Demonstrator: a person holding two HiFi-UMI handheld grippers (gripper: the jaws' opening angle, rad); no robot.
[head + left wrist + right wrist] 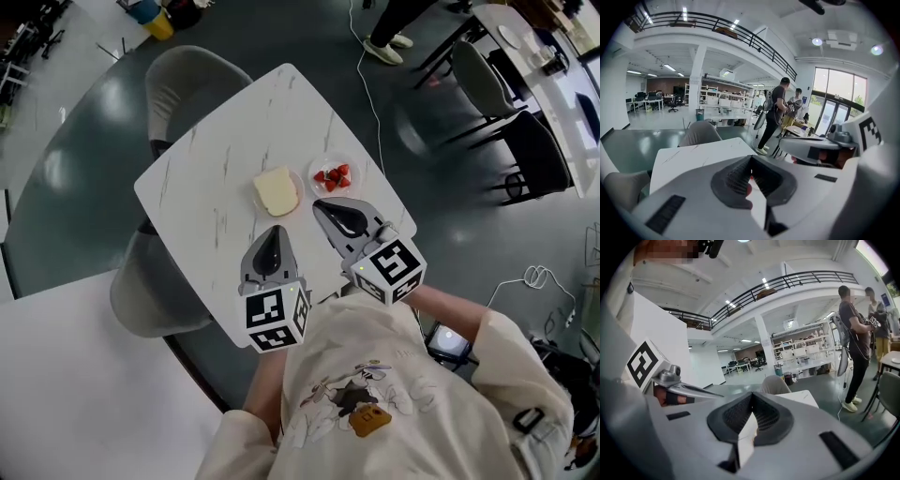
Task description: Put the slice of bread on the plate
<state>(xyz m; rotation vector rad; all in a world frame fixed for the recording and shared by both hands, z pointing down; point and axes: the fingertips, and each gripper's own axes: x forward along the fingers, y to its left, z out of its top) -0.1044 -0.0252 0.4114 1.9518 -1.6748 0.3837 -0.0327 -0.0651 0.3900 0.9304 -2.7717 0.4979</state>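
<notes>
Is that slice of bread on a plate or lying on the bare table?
On a plate: the slice of bread covers most of it, with the pale rim showing past the bread's right edge.

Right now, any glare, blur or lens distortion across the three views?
Head view: evenly lit and sharp, bread and strawberries crisp, soft sheen on the dark floor. Left gripper view: strong fisheye, black corners, ceiling lamps flare, windows very bright. Right gripper view: same fisheye and dark corners, visibly bending the balcony railing.
</notes>
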